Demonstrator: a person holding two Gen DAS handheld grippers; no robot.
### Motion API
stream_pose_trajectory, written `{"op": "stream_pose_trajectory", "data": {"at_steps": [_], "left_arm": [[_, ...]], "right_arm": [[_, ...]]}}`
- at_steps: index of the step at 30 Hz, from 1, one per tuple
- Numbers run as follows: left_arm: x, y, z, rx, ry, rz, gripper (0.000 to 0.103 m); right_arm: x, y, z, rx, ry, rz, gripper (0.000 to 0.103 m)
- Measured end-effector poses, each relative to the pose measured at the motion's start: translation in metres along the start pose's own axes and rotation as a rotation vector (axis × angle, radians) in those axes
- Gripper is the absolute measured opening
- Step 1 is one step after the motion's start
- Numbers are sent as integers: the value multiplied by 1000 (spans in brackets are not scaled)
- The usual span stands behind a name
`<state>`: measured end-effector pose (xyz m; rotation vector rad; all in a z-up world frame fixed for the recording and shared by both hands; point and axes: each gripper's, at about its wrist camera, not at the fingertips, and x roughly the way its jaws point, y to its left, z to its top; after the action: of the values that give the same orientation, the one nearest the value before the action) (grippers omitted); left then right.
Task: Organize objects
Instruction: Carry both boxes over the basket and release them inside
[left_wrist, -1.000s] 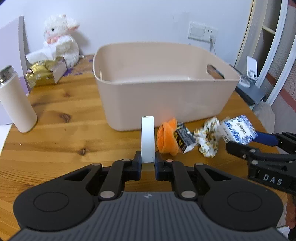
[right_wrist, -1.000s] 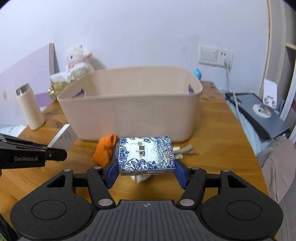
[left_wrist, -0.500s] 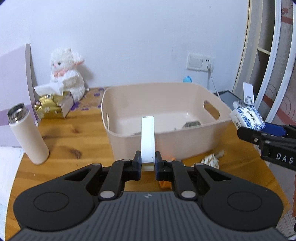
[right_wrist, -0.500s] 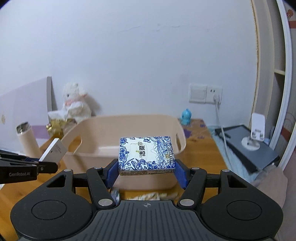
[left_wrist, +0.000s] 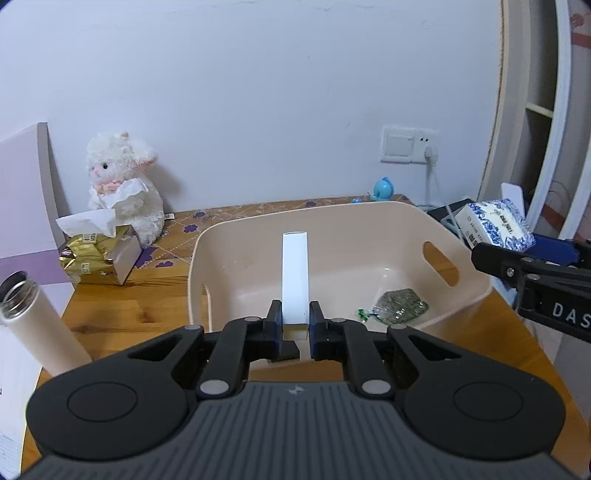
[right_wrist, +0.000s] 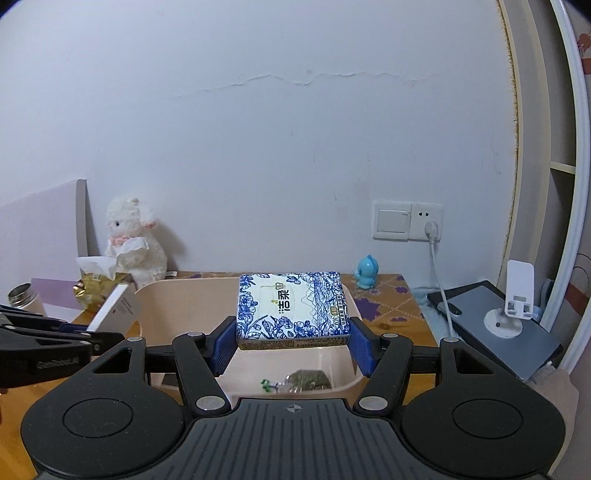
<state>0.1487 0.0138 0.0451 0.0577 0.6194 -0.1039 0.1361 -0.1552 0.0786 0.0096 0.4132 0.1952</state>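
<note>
While both held items hang above it, the beige bin (left_wrist: 436, 225) sits on the wooden tabletop (left_wrist: 122, 314), open side up to receive them. Over its near rim the right gripper (right_wrist: 293, 341) clamps the blue-and-white tissue pack (right_wrist: 291, 308) flat across its short ends, apparently for a level drop. Beside it, the left gripper (left_wrist: 295, 326) pinches the slim white box (left_wrist: 294, 273) by its narrow edge. Smallest, a green packet (left_wrist: 400, 306) lies on the bin floor.

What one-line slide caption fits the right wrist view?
Right tongs carry a blue-and-white tissue pack above the beige bin, where a green packet already lies.
</note>
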Motion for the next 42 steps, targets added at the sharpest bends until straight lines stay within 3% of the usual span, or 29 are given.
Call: {"op": "stream_pose_trajectory", "data": {"at_steps": [7, 15, 20, 25, 26, 30, 39, 42], "left_arm": [[54, -4, 7, -2, 81, 28, 15], [96, -3, 0, -3, 201, 38, 15], [108, -4, -4, 11, 238, 53, 16], [104, -3, -3, 10, 224, 64, 16], [102, -3, -2, 11, 218, 66, 19], [88, -2, 1, -4, 186, 85, 69], [34, 5, 11, -31, 88, 107, 90], [17, 6, 10, -24, 69, 108, 92]], "right_arm": [[37, -5, 2, 0, 32, -18, 60], [74, -2, -9, -33, 135, -25, 60], [88, 2, -17, -40, 199, -27, 60], [88, 3, -19, -40, 211, -29, 63], [86, 3, -18, -41, 206, -31, 68], [71, 3, -12, -45, 167, -36, 72], [21, 2, 3, -51, 69, -41, 96], [6, 2, 5, -53, 50, -38, 101]]}}
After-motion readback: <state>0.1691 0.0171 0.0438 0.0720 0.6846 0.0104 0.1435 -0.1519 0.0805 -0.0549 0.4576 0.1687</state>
